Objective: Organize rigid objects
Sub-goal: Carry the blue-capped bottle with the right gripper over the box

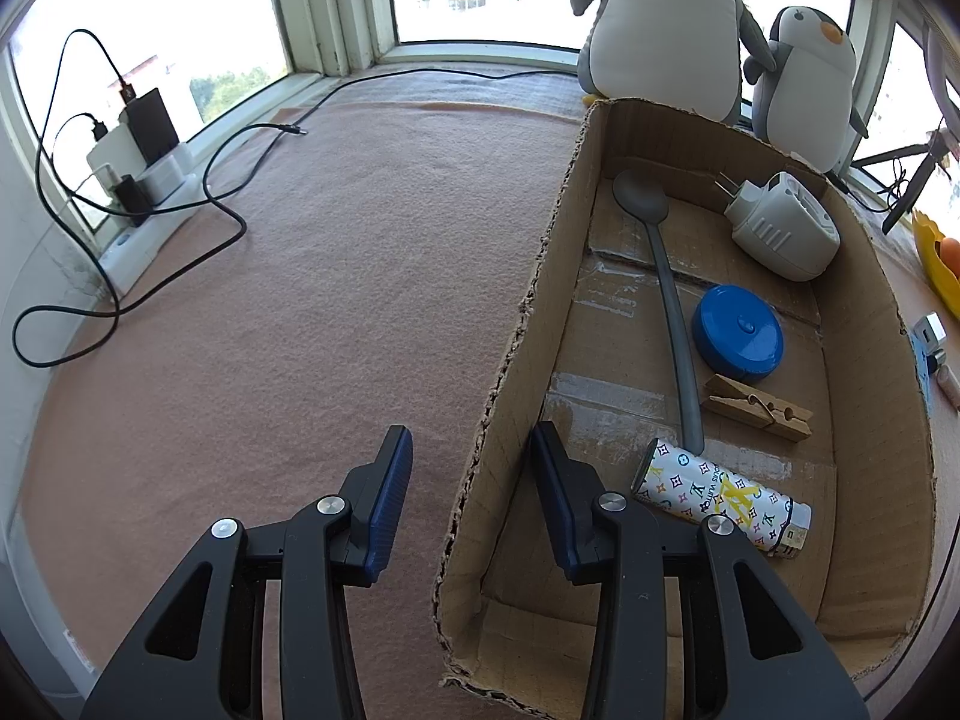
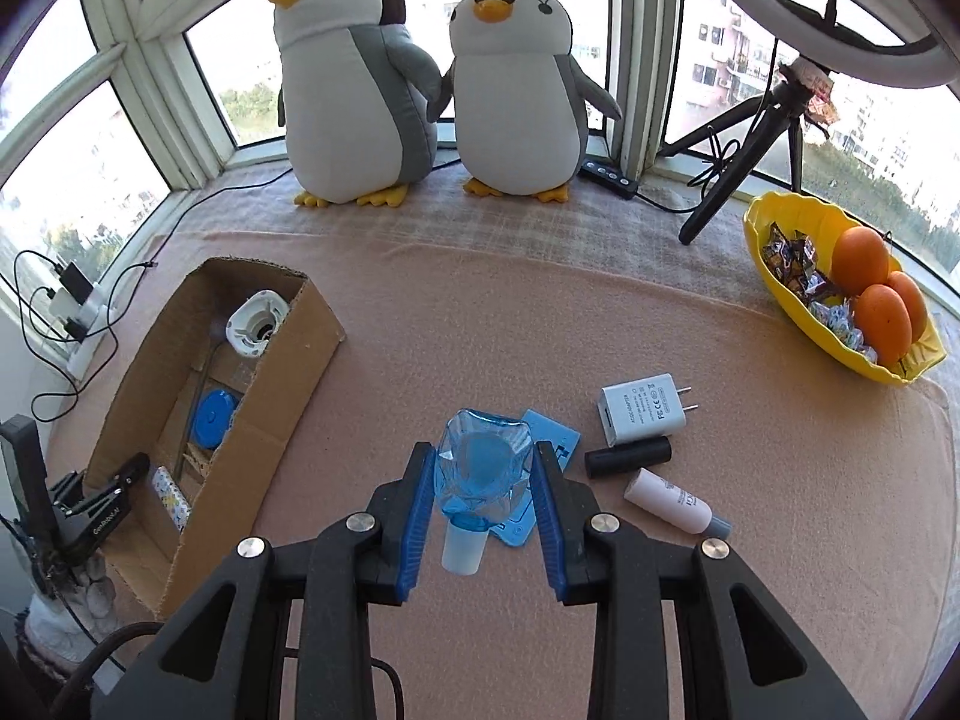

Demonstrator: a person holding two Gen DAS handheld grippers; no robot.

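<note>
The blue bottle [image 2: 483,474] on the cloth [image 2: 480,324] sits between the open right gripper [image 2: 483,510], so it should be squeezed gently, then carried to the box [image 2: 264,396], where the left gripper [image 1: 471,501] waits open.

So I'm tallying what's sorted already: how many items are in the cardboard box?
5: spoon along the middle, white plug-in device at the far end, blue round case, clothespin, patterned lighter nearest. The near wall may hide more.
</note>
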